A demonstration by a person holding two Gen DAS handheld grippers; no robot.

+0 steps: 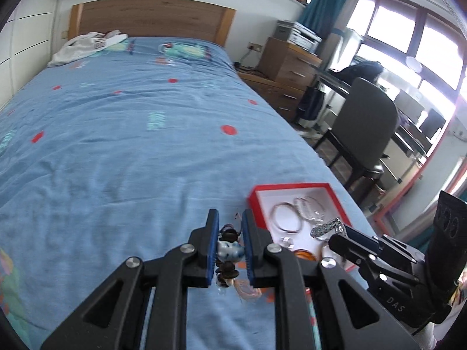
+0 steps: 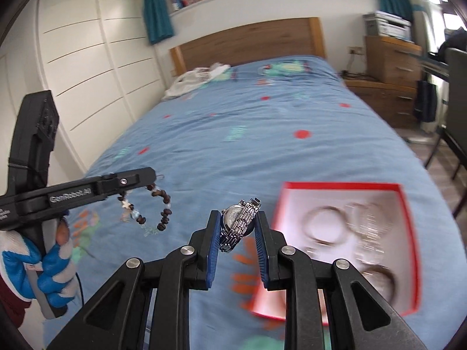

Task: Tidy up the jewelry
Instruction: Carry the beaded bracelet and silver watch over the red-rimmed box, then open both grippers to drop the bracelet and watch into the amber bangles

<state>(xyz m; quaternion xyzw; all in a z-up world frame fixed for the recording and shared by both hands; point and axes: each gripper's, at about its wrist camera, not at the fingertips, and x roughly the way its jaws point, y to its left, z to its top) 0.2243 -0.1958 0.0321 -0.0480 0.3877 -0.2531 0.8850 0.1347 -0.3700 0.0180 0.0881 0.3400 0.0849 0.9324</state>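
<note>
Across both views, a bed (image 1: 122, 134) with a blue spread fills most of the scene, its wooden headboard (image 1: 151, 17) against the far wall. White clothing (image 1: 84, 46) lies crumpled near the headboard. To the right of the bed stand wooden drawers (image 1: 289, 64) with a printer (image 1: 303, 36) on top, and a dark chair (image 1: 364, 122) nearer the window.

A red box (image 1: 292, 188) with a white lining sits on the spread close to the bed's right edge. Inside it lie several silver bangles (image 1: 287, 215) – blurred in the right wrist view – and some smaller pieces that cannot be made out.

The left gripper (image 1: 230, 242) is clamped on a bracelet (image 1: 229, 250) of dark beads with a pale blue-and-white one; seen from the right wrist view, the strand (image 2: 146, 210) hangs in a loop below the fingertips, clear of the spread. A gloved hand (image 2: 49, 265), white and blue, holds this gripper's handle.

The right gripper (image 2: 238, 230) is clamped on a silver watch (image 2: 239, 221) – its metal link band stands between the blue pads, with the case against the left pad. The watch is held above the spread, just left of the box.
</note>
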